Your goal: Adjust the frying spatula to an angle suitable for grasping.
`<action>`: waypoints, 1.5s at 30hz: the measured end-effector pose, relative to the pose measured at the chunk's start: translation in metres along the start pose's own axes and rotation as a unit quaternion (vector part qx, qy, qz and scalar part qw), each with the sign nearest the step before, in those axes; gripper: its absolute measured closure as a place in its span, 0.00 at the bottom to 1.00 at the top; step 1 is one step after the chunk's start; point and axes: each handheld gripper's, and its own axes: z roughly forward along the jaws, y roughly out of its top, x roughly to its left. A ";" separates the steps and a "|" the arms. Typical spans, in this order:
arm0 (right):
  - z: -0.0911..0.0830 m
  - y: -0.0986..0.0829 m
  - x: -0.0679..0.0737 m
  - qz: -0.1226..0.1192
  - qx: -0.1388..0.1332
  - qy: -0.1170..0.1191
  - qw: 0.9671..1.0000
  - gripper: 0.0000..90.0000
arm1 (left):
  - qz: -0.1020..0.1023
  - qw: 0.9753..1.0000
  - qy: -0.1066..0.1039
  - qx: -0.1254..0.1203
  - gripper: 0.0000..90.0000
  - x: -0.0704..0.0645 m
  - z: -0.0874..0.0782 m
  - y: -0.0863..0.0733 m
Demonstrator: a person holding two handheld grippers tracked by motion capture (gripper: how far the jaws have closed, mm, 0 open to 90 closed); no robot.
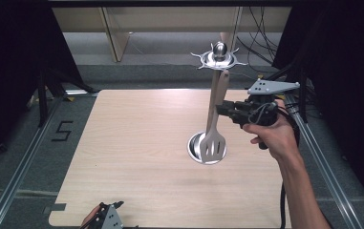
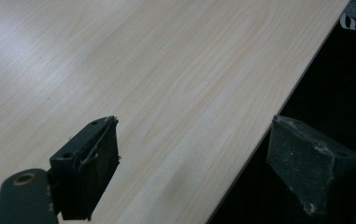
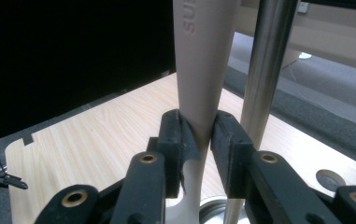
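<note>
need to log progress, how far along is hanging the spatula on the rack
Done: the right gripper has the spatula clamped by its handle and upright beside the rack pole. In hand: the handle top sits just under the hook ring; whether it is hooked I cannot tell. Left: let go. The left gripper waits open at the table edge.

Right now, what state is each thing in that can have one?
Slotted spatula: upright, head down, handle clamped, beside the pole.
Utensil stand: upright on the table; whether the spatula hangs from a hook, cannot tell.
Right gripper: fingers shut on the spatula handle.
Left gripper: open, holding nothing, at the table's near edge.
</note>
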 end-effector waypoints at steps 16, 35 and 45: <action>-0.020 -0.023 0.000 0.027 -0.027 -0.021 0.999 0.76 | -0.001 1.000 -0.001 0.002 0.18 -0.001 0.000 0.000; -0.030 -0.068 0.004 0.032 -0.034 -0.037 0.998 0.61 | 0.002 1.000 -0.004 -0.003 0.18 0.000 0.000 -0.001; -0.028 -0.084 0.001 0.033 -0.029 -0.053 0.998 0.54 | -0.005 1.000 -0.004 0.006 0.18 -0.001 0.000 -0.001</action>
